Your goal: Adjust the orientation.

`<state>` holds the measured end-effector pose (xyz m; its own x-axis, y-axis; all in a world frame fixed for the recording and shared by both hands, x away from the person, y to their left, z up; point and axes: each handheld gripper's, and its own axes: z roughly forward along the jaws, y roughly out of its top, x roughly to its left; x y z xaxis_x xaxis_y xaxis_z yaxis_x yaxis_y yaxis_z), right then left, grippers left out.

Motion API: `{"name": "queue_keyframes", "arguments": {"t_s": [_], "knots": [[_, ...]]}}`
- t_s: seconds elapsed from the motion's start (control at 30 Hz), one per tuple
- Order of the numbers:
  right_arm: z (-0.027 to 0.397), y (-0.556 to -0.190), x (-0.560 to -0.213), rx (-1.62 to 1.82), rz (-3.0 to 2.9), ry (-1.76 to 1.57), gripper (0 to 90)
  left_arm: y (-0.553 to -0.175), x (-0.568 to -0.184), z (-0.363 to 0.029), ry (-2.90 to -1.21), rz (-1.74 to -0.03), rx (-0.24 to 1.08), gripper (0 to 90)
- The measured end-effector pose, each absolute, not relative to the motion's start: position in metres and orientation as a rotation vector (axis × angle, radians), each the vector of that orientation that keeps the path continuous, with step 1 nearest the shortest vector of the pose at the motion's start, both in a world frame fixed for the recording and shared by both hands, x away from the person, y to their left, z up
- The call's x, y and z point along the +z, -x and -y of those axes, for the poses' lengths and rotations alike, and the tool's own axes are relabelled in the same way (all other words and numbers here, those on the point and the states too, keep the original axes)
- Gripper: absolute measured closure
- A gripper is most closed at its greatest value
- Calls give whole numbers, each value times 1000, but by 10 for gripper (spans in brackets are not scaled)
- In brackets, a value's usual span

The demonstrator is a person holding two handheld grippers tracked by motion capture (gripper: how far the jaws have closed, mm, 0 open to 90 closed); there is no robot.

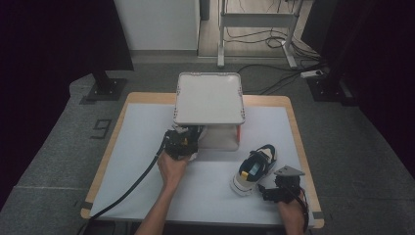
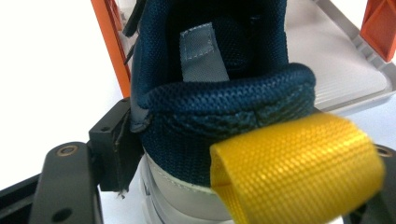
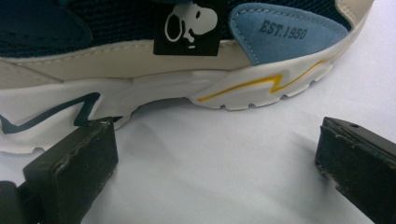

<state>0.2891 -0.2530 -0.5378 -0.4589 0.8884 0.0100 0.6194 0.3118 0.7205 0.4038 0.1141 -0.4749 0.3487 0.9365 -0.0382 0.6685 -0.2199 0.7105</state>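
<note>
Two shoes are in play. From the high view, the left gripper (image 1: 180, 142) sits at the near left corner of a grey lidded crate (image 1: 209, 98), its forearm reaching up from the bottom edge with a thick black cable trailing back to the left. The first shoe (image 1: 188, 131) is tucked right at this gripper's tip, against the crate's front. Well to the right, the right gripper (image 1: 280, 188) rests low on the white table cover (image 1: 137, 161), wrist bent inward, and the second shoe (image 1: 254, 169) lies just ahead and to its left, toe toward the person.

Left gripper view: the first shoe's navy mesh heel (image 2: 219, 107) sits between the jaws, its yellow pull loop (image 2: 299, 172) hanging nearest the camera. The left jaw's pad touches the heel's side; the other jaw is hidden by the loop, so a firm pinch cannot be told. Orange crate posts (image 2: 112, 51) stand beyond.

Right gripper view: the jaws are spread wide and hold nothing, with the second shoe's white sole (image 3: 163, 93) lying crosswise just beyond their tips. Its blue heel patch reads "EST.1950", and a black tag carries a cartoon beagle's head.
</note>
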Motion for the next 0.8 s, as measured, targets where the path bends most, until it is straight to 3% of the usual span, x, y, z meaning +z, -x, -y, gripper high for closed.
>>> {"name": "queue_keyframes", "arguments": {"t_s": [0.17, 0.33, 0.57, 0.63, 0.8], "knots": [[253, -289, -538, 942, -2194, -1343, 0, -405, -472, -118, -1970, -1374, 493, 146], [253, -289, -538, 942, -2194, -1343, 0, -394, -458, -125, -1976, -1315, 477, 153], [253, -289, -538, 942, -2195, -1343, 0, -370, -454, -151, -1976, -1222, 434, 353], [253, -289, -538, 942, -2194, -1343, 0, -368, -458, -156, -1981, -1219, 422, 450], [253, -289, -538, 941, -2194, -1343, 0, -373, -468, -156, -1992, -1201, 400, 531]]}}
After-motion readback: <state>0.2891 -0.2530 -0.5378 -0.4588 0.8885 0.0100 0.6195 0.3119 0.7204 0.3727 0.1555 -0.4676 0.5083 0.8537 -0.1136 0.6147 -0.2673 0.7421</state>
